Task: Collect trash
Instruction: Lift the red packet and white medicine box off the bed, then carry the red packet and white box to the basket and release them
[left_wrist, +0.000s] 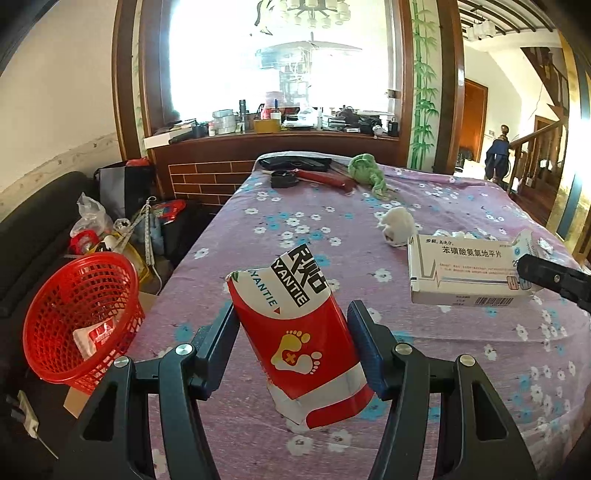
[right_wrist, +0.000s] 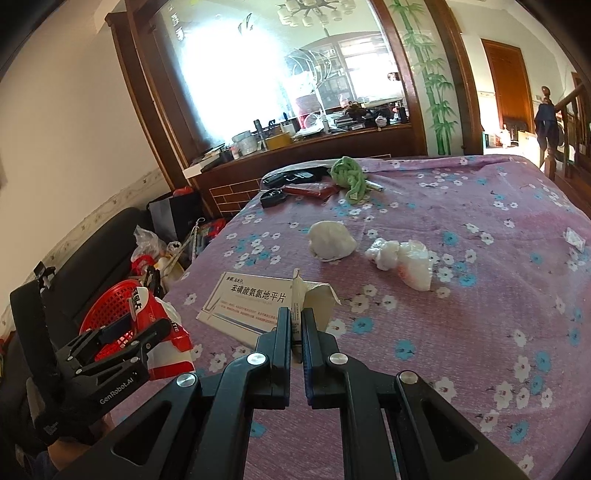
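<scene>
**Two boxes clamped over the floral cloth**

A purple flowered tablecloth (right_wrist: 461, 295) covers the table. The left gripper (left_wrist: 291, 325) is clamped on a red-and-white box (left_wrist: 299, 332) — held above the cloth, just right of the red basket (left_wrist: 74, 314). The right gripper (right_wrist: 295, 325) pinches the open flap of the white medicine box (right_wrist: 251, 306), further right of that basket.

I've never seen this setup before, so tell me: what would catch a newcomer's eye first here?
The red and white packet, gripped between the left tongs above the flowered purple tablecloth, stands out first. Next is the red mesh basket off the table's left edge. The right tongs pinch the torn flap of a white medicine box, with crumpled white tissues beyond it.
</scene>
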